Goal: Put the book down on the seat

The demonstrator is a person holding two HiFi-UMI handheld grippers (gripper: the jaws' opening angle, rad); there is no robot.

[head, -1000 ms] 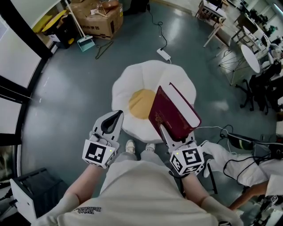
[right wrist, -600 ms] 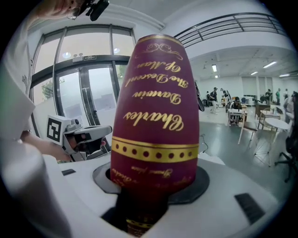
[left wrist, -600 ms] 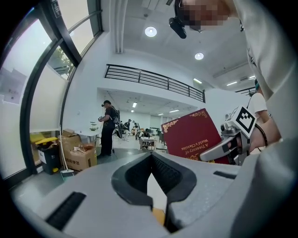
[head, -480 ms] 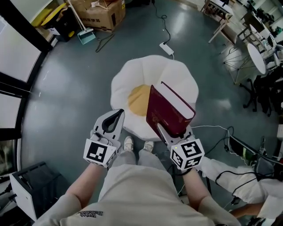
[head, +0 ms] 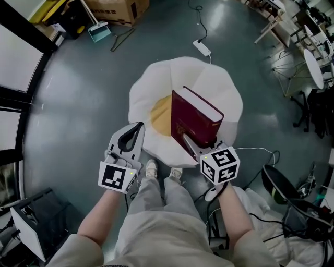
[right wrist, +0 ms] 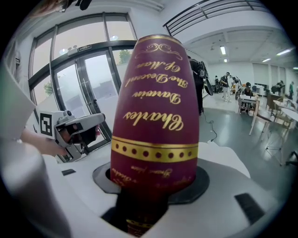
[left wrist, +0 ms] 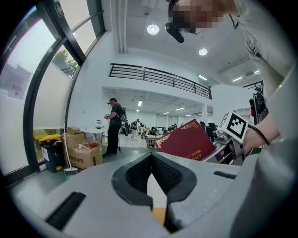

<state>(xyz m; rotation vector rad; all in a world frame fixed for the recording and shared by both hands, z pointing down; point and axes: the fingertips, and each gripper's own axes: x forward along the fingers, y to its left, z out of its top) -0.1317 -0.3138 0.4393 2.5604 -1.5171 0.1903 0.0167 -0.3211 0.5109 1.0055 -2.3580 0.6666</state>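
A thick maroon book [head: 194, 125] with gold lettering stands tilted on its lower edge in my right gripper [head: 189, 147], which is shut on the book's spine end. It hangs over the seat [head: 219, 83], a round white cushion shaped like a fried egg, just right of the yellow centre [head: 159, 116]. In the right gripper view the book [right wrist: 156, 116] fills the middle, wedged between the jaws of the right gripper [right wrist: 150, 186]. My left gripper [head: 130, 138] is shut and holds nothing, at the seat's near left edge. The left gripper view shows the book [left wrist: 186, 142] to the right.
Cardboard boxes [head: 117, 8] and a dustpan [head: 98, 31] lie on the floor at the back left. A power strip [head: 202, 48] lies behind the seat. Tables and chairs [head: 313, 62] crowd the right; cables [head: 261, 154] lie near my feet [head: 151, 168].
Both grippers have come down toward the seat. The book has moved with the right gripper, lower and a little left over the cushion, and stands steeper.
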